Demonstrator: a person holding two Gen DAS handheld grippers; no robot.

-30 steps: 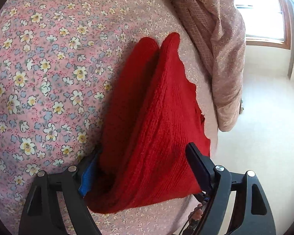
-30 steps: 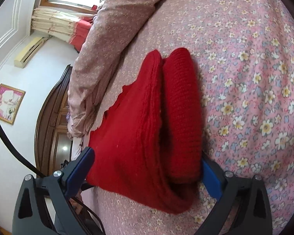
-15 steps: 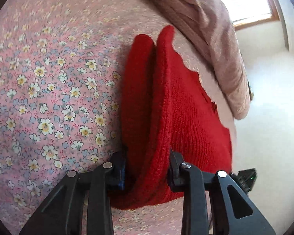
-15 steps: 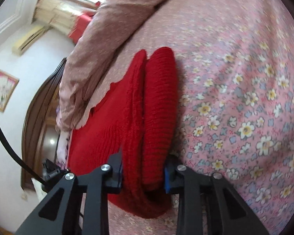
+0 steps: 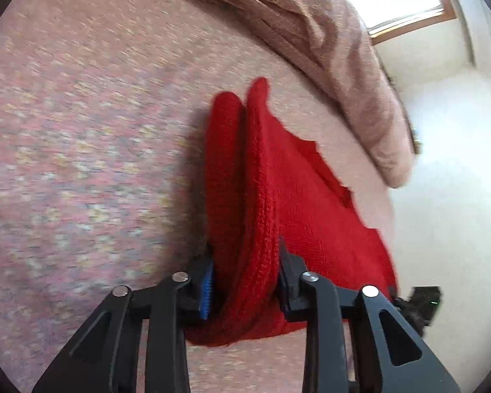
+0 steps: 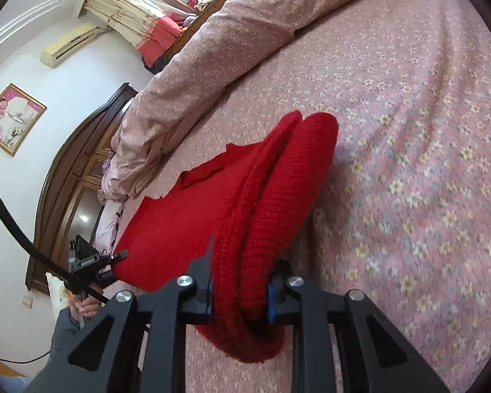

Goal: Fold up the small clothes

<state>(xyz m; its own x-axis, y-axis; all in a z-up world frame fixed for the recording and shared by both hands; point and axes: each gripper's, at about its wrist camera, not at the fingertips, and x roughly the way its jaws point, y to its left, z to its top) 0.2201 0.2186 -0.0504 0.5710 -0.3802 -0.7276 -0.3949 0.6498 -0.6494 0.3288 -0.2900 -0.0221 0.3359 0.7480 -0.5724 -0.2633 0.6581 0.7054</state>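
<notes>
A red knit garment (image 5: 314,203) lies bunched on the flowered bed sheet (image 5: 81,137), its thick folded edge lifted off the bed. My left gripper (image 5: 245,271) is shut on one end of that fold, both pads pressed into the knit. In the right wrist view the same garment (image 6: 193,216) hangs between both grips. The right gripper (image 6: 240,281) has its jaws closing on the other end of the fold, with the pads squeezing the knit. The left gripper (image 6: 93,263) also shows there at the garment's far corner, held by a hand (image 6: 86,308).
A pinkish quilt (image 5: 327,39) is heaped along the far side of the bed (image 6: 425,124), just beyond the garment. A dark wooden headboard (image 6: 65,170) and a white wall stand past the bed's edge. A black cable (image 6: 6,222) runs across the left of the right wrist view.
Both grippers went from wide open around the garment's fold to clamped on it. Both have since lifted the fold off the sheet and rolled a little.
</notes>
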